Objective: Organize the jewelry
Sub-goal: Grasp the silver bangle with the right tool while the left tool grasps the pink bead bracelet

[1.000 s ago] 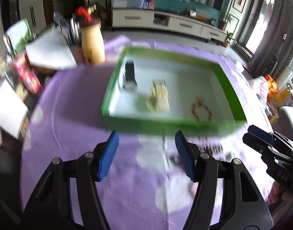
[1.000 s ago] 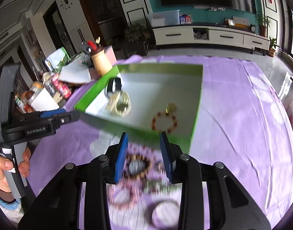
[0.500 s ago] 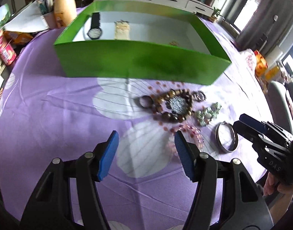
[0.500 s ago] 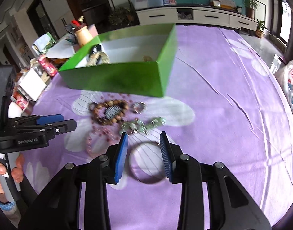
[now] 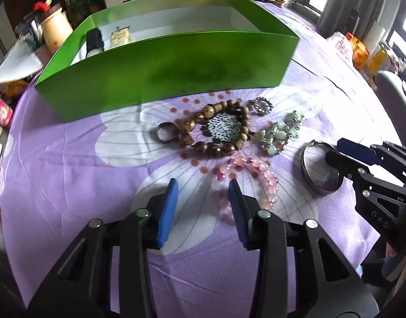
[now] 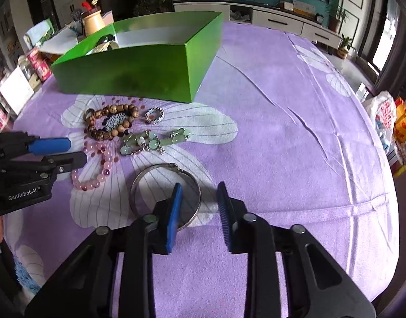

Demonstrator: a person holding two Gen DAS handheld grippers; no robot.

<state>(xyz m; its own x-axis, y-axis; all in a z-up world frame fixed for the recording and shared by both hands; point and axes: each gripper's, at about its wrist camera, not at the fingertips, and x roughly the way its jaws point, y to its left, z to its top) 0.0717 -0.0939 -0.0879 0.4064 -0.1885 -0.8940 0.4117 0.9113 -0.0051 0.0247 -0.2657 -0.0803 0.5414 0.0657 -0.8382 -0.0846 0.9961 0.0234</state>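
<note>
A: So, nearest first: what do the jaws have?

B: Nothing yet. The left gripper has just been closing and stands partly open over the purple cloth. The near end of the pink bead bracelet lies just past its right pad and partly behind it; only bare cloth shows in the gap itself.

A: And the other one?

B: The right gripper has also just been narrowing, to a small gap, and it grips nothing. The silver bangle lies flat on the cloth. Its right rim runs behind the left pad and shows again in the gap, so that pad sits over the inside of the ring and the other pad outside it. Whether a pad touches the metal, I cannot tell.

A: Further out?

B: Beyond the pink beads, to the left, lies the brown wooden bead bracelet, with a dark ring touching its left side. To the right of it is a pale green stone piece with silver links, and just beyond that a small silver ring.

A: And farthest?

B: The green box stands past all the loose pieces. A watch and a pale yellowish item lie in its far left corner.
</note>
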